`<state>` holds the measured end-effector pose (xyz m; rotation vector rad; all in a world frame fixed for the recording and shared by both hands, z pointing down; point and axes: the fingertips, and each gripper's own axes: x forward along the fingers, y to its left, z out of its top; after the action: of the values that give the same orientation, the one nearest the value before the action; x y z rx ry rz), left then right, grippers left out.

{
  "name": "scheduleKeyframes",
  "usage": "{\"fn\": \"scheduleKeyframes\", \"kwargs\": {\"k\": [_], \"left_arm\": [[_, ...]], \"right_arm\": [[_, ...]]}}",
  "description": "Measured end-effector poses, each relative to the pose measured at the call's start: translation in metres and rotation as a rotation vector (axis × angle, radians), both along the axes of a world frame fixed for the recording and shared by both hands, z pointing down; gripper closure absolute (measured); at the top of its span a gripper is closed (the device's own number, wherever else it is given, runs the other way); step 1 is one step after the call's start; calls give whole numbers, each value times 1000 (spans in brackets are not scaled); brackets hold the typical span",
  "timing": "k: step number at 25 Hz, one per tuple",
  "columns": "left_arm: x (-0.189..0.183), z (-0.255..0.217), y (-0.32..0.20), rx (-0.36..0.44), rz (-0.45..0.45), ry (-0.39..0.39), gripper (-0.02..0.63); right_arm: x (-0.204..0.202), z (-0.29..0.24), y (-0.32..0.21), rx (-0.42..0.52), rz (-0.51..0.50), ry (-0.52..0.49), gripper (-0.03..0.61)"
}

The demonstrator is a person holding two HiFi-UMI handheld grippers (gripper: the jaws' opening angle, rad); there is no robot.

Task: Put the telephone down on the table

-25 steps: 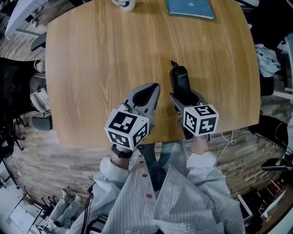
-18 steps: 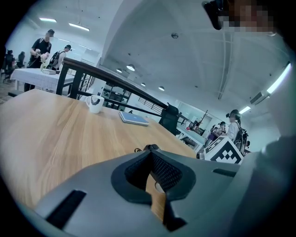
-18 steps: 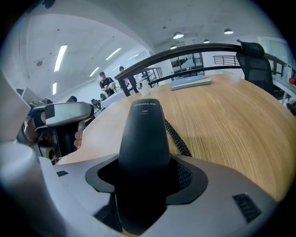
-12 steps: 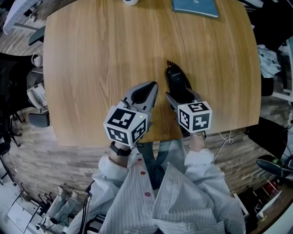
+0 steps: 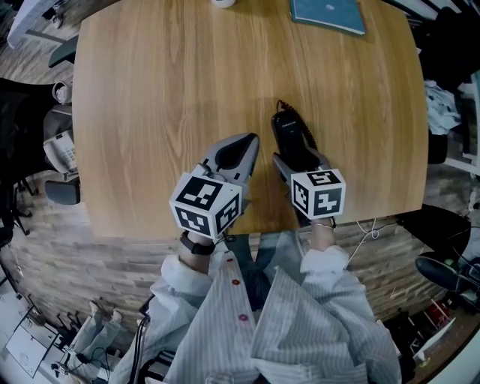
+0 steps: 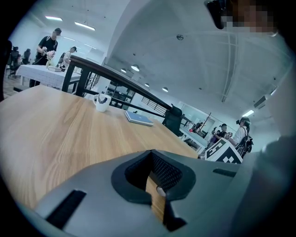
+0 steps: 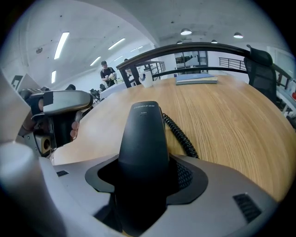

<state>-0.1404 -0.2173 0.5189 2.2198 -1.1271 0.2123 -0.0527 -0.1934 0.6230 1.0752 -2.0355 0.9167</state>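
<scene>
My right gripper (image 5: 298, 156) is shut on a black telephone handset (image 5: 289, 135), which points away from me over the wooden table (image 5: 172, 90). In the right gripper view the telephone (image 7: 143, 139) fills the space between the jaws, and its coiled cord (image 7: 180, 134) trails onto the table to the right. I cannot tell whether the handset touches the wood. To its left, my left gripper (image 5: 238, 154) is shut and holds nothing. In the left gripper view the left gripper (image 6: 157, 185) shows only a thin slit between its jaws.
A blue-green book (image 5: 328, 13) lies at the table's far right, and a white mug (image 5: 223, 2) stands at the far edge. The table's near edge runs just under both grippers. Office chairs and cables lie on the floor around. People stand in the background.
My right gripper and the telephone have shifted slightly left. The left gripper has hardly moved.
</scene>
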Motion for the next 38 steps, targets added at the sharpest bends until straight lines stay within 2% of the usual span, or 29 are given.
{"fn": "scheduleKeyframes", "kwargs": {"k": [13, 20, 27, 38], "left_arm": [[-3, 1, -1, -5, -13, 11, 606], [-4, -1, 1, -5, -12, 17, 606], [-11, -2, 4, 0, -20, 15, 606], [-11, -15, 5, 21, -36, 15, 606]], "right_arm": [[-3, 5, 1, 14, -27, 44, 281], [-5, 7, 2, 24, -52, 116, 281], [-7, 3, 0, 4, -37, 68, 281], [-8, -13, -3, 14, -56, 45, 281]]}}
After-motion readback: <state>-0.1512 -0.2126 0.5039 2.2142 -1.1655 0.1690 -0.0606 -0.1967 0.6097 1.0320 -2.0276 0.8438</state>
